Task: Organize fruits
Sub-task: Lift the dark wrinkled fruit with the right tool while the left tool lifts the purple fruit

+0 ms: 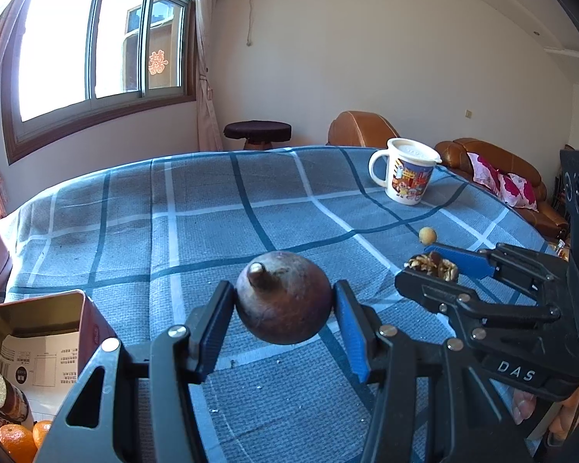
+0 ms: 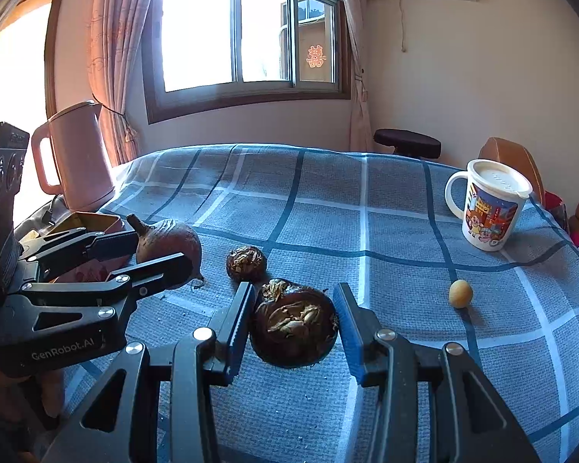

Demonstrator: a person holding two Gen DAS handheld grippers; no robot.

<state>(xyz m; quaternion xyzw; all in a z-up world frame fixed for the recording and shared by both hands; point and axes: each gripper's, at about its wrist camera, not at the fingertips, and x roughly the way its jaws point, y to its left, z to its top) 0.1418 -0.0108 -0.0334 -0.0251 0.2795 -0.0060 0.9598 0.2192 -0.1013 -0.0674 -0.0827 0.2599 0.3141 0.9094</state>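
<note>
A dark round fruit, stem tipped toward 11 o'clock, is pinched by the left gripper, while a second fruit on the checked cloth is straddled at 12 o'clock by the spread right gripper.

Lidded cartoon mug on blue plaid tablecloth; pink kettle at table's edge; dark stool near window.
</note>
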